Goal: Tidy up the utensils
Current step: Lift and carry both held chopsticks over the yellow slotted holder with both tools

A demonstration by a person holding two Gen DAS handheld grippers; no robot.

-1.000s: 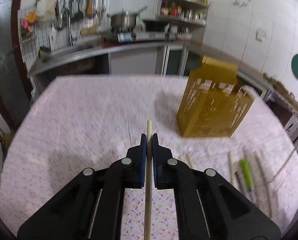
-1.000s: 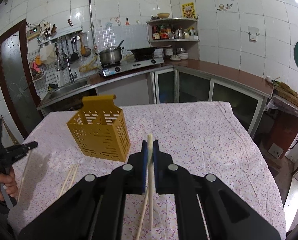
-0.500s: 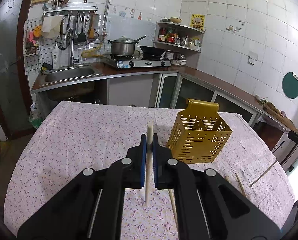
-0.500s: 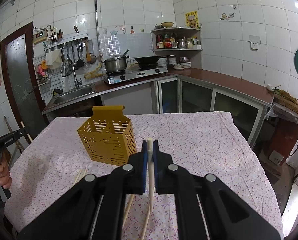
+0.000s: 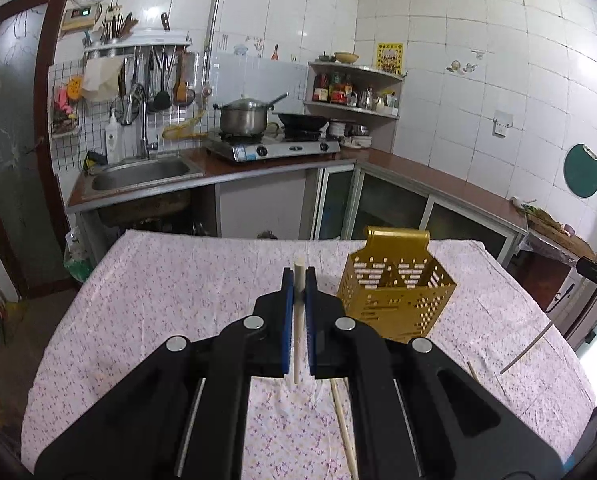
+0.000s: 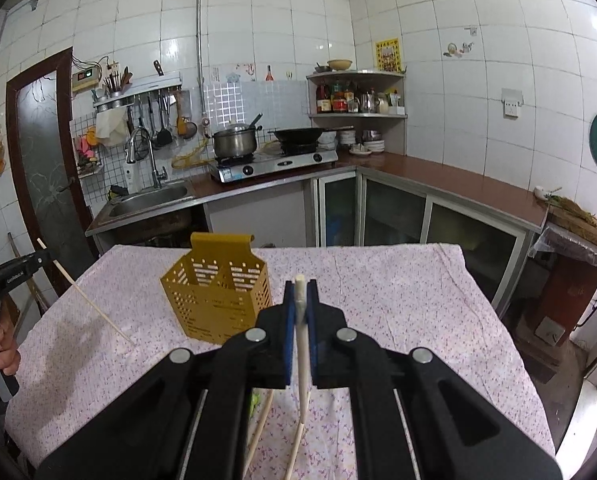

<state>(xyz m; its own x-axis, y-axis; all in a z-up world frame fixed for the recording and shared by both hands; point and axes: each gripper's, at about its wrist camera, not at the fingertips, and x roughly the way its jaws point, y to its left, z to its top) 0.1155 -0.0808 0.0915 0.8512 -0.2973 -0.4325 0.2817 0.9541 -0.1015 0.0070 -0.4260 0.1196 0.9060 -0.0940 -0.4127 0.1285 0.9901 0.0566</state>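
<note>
A yellow perforated utensil holder (image 5: 396, 295) stands upright on the table with the floral cloth (image 5: 170, 288); it also shows in the right wrist view (image 6: 218, 296). My left gripper (image 5: 298, 280) is shut on a wooden chopstick (image 5: 297, 332), raised above the table, left of the holder. My right gripper (image 6: 299, 292) is shut on a pale chopstick (image 6: 301, 344), raised, right of the holder. In the right wrist view the left gripper (image 6: 22, 270) shows at far left with its chopstick (image 6: 86, 300) slanting down.
Loose chopsticks (image 5: 344, 416) lie on the cloth below the left gripper, and more (image 6: 258, 432) lie under the right one. A kitchen counter with a sink (image 5: 138, 172) and a stove (image 5: 270, 146) stands behind the table.
Both grippers have risen and tilted up with their chopsticks held. The holder now sits lower and smaller in both views.
</note>
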